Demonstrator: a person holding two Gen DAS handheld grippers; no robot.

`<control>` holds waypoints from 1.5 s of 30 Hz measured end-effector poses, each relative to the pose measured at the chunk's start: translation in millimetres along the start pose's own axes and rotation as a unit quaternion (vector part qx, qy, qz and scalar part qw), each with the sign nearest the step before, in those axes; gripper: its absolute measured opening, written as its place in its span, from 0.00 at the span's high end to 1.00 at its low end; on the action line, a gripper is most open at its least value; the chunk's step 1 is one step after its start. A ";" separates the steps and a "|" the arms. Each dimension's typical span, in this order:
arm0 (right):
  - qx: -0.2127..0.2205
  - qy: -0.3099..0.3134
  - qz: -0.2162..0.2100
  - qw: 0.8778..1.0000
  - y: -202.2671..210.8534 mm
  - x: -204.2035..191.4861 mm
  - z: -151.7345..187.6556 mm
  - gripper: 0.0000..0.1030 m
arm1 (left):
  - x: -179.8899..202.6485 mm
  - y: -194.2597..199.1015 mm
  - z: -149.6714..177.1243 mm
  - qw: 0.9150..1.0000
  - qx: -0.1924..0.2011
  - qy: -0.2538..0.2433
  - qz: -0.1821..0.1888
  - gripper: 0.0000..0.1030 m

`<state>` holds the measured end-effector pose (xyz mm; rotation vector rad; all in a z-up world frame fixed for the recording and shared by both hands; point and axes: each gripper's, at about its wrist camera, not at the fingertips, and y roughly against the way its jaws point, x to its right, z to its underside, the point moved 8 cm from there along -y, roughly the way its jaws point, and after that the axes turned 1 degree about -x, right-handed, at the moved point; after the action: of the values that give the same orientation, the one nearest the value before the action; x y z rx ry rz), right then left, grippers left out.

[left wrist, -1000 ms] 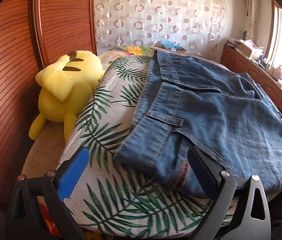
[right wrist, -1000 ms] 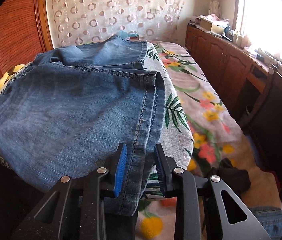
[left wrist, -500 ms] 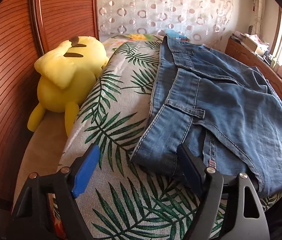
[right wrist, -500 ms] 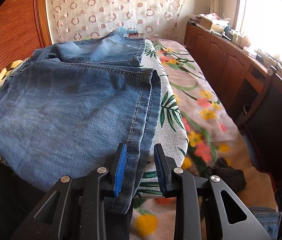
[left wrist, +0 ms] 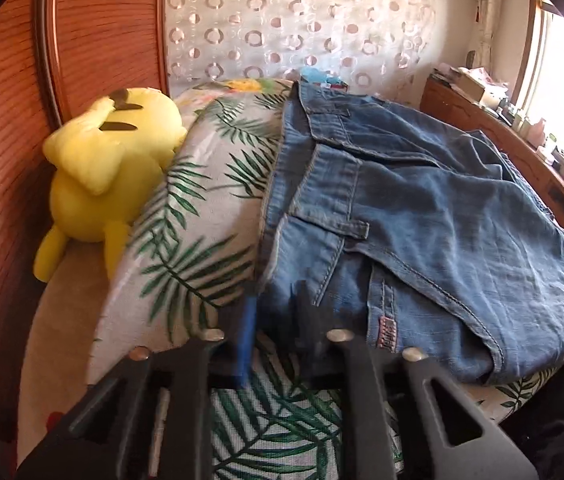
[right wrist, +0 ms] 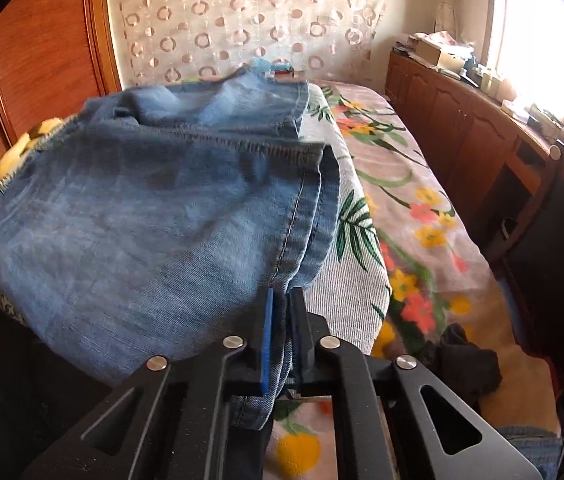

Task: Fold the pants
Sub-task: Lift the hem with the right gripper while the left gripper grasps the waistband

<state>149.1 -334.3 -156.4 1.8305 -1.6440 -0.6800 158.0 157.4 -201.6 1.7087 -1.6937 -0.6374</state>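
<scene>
Now jeans (left wrist: 434, 216) pinched at both near corners — left gripper (left wrist: 278, 320) closing on waistband, right gripper (right wrist: 281, 320) closing on hem — plush toy (left wrist: 106, 176) left of jeans

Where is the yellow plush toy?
In the left wrist view the yellow plush toy lies at the left, between the wooden wall panel and the leaf-print quilt, apart from the jeans.

- Denim pants (left wrist: 422, 216): one pair.
- Yellow plush toy (left wrist: 110, 176): one.
- Leaf-print cushion (left wrist: 202, 216) under the pants: one.
- Floral bedspread (right wrist: 414, 200): one.
- Handheld grippers: two, left gripper (left wrist: 278, 320) and right gripper (right wrist: 282, 328).
- Circle-pattern curtain (right wrist: 242, 20): one.
- Wooden sideboard (right wrist: 466, 120): one.
- Dark cloth lump (right wrist: 466, 364) on bedspread: one.
</scene>
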 end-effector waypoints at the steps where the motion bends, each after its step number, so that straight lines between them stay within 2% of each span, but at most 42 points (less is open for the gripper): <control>1: 0.006 0.000 -0.003 1.000 2.7 -0.2 -2.1 0.95 | -0.7 3.8 -2.2 1.000 0.004 0.004 0.007 0.83; 6: 0.040 0.008 -0.004 0.999 21.6 -2.5 -17.9 0.96 | 5.0 18.3 -7.7 1.000 0.016 -0.007 0.017 0.87; 17: 0.115 0.027 -0.005 0.993 63.4 -7.2 -48.7 0.96 | 5.4 76.7 -34.9 0.996 0.081 0.010 0.032 0.89; 26: 0.150 0.040 -0.013 0.988 78.9 -10.6 -53.1 0.96 | -9.3 115.9 -44.7 0.992 0.118 0.024 0.033 0.89; 31: 0.154 0.050 -0.012 0.987 72.2 -11.1 -52.9 0.96 | -1.0 107.9 -48.5 0.993 0.118 0.006 0.026 0.89; 36: 0.146 0.061 -0.004 0.987 47.2 -10.4 -55.1 0.96 | 10.3 88.5 -58.7 0.993 0.115 -0.009 0.023 0.89; 41: 0.144 0.061 -0.001 0.988 27.2 -2.4 -73.7 0.96 | 17.7 74.7 -87.0 0.992 0.121 -0.022 0.020 0.89; 45: 0.143 0.060 0.005 0.988 17.1 2.8 -103.2 0.96 | 22.4 70.1 -118.4 0.990 0.136 -0.027 0.023 0.89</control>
<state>210.5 -329.7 -71.7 2.0166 -1.7406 -0.3333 197.6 150.0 -68.1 1.8451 -1.9235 -0.4515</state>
